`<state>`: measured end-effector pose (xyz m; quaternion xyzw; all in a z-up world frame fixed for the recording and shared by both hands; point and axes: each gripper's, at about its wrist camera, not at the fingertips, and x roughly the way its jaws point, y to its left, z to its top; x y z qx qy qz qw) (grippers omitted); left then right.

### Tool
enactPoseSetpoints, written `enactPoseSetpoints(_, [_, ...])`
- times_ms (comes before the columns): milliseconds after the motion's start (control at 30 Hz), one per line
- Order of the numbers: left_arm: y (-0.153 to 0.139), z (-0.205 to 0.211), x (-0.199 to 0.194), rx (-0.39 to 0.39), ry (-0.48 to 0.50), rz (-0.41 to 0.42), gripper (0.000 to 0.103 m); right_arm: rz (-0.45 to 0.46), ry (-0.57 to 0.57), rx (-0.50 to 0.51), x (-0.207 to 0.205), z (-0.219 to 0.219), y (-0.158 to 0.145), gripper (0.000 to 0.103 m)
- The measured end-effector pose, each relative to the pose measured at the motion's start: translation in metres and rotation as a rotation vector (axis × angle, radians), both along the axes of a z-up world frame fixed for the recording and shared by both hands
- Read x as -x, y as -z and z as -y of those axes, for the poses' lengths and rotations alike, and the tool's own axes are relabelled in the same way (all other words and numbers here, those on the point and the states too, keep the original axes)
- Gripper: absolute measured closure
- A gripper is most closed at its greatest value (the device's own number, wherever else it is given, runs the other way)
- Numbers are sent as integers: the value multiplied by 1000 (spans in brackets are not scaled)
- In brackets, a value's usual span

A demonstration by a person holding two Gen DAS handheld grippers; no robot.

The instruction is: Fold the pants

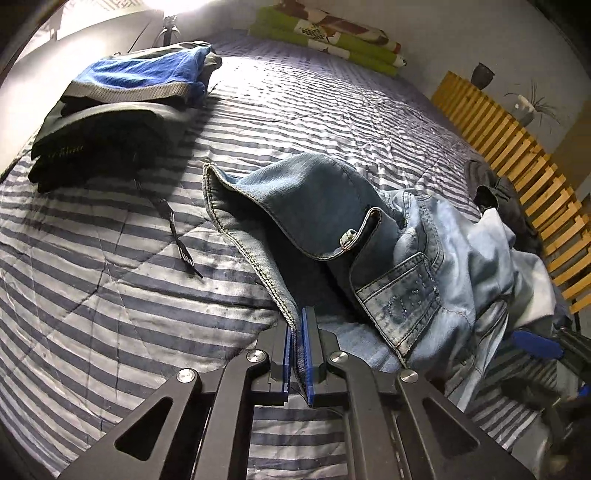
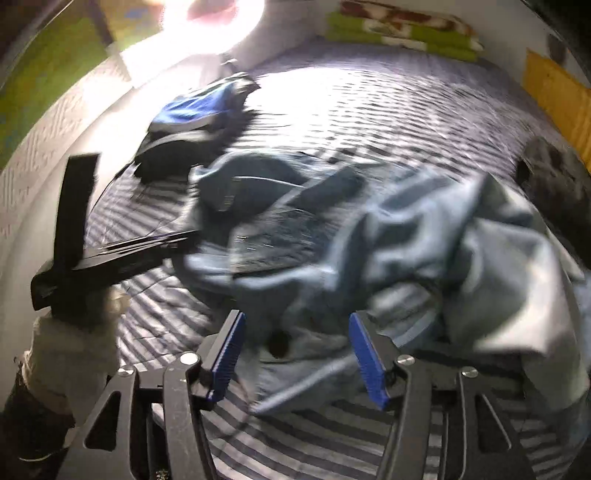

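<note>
Crumpled light-blue jeans (image 1: 314, 206) lie on the striped bedspread (image 1: 92, 295), with a back pocket and a button tab showing. My left gripper (image 1: 299, 314) is shut on a stitched edge of the jeans, and the denim runs up between its blue pads. In the blurred right wrist view the jeans (image 2: 406, 229) fill the middle. There my right gripper (image 2: 295, 317) hangs open just over a fold at their near side, and its pads press on nothing. The left gripper's black body (image 2: 110, 254) reaches in from the left, held by a gloved hand (image 2: 74, 343).
A stack of folded clothes (image 1: 122, 110), blue and black, sits at the back left with a black drawstring (image 1: 177, 229) trailing from it. A folded green blanket (image 1: 325, 33) lies at the far end. A yellow slatted frame (image 1: 517, 155) and a dark garment (image 1: 509, 199) are at the right.
</note>
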<state>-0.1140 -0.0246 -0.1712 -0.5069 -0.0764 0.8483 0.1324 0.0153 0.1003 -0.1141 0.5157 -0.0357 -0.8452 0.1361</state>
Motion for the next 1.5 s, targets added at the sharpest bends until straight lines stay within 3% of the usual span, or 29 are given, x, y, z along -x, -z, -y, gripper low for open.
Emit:
enactPoseSetpoints(167, [-1, 5, -3, -44, 8, 15, 99, 91, -92, -90, 25, 54, 44, 44])
enactPoseSetpoints(267, [-5, 5, -4, -47, 17, 1, 99, 124, -92, -128, 35, 65, 61, 47])
enactPoseSetpoints(300, [-6, 5, -5, -50, 17, -2, 99, 127, -80, -138, 38, 63, 61, 62])
enactPoseSetpoints(400, [-8, 9, -8, -50, 17, -15, 99, 133, -49, -86, 40, 46, 47, 93])
enactPoseSetpoints(500, [-4, 12, -11, -51, 16, -9, 99, 72, -71, -53, 37, 36, 19, 94])
enactPoseSetpoints(567, [1, 12, -16, -47, 17, -2, 99, 20, -124, -83, 34, 38, -2, 88])
enactPoseSetpoints(667, [7, 13, -21, -57, 11, 7, 99, -25, -155, -120, 43, 48, -18, 40])
enactPoseSetpoints(767, [9, 14, -25, -63, 14, 11, 99, -29, -167, -182, 64, 67, -9, 38])
enactPoseSetpoints(933, [6, 14, -32, -69, 23, -1, 99, 39, -171, -282, 108, 95, 38, 38])
enactPoseSetpoints(967, [5, 14, -32, -69, 24, -5, 99, 39, -162, -316, 112, 97, 46, 42])
enactPoseSetpoints(1000, [4, 15, -33, -69, 24, -7, 99, 47, -158, -340, 117, 99, 52, 60])
enactPoseSetpoints(1067, [0, 19, -35, -79, 24, -15, 99, 70, -149, -354, 122, 93, 53, 85])
enactPoseSetpoints(1167, [-12, 32, -40, -122, 10, -26, 100, 12, -101, -287, 114, 69, 12, 95])
enactPoseSetpoints(1267, [-31, 43, -50, -157, 18, -43, 100, -114, -77, -218, 99, 53, -65, 98])
enactPoseSetpoints(1367, [-58, 57, -68, -129, 28, -98, 100, -269, -71, -225, 93, 62, -137, 100])
enactPoseSetpoints(1500, [-95, 94, -90, -120, -2, -153, 100, -415, -82, -226, 104, 91, -200, 100])
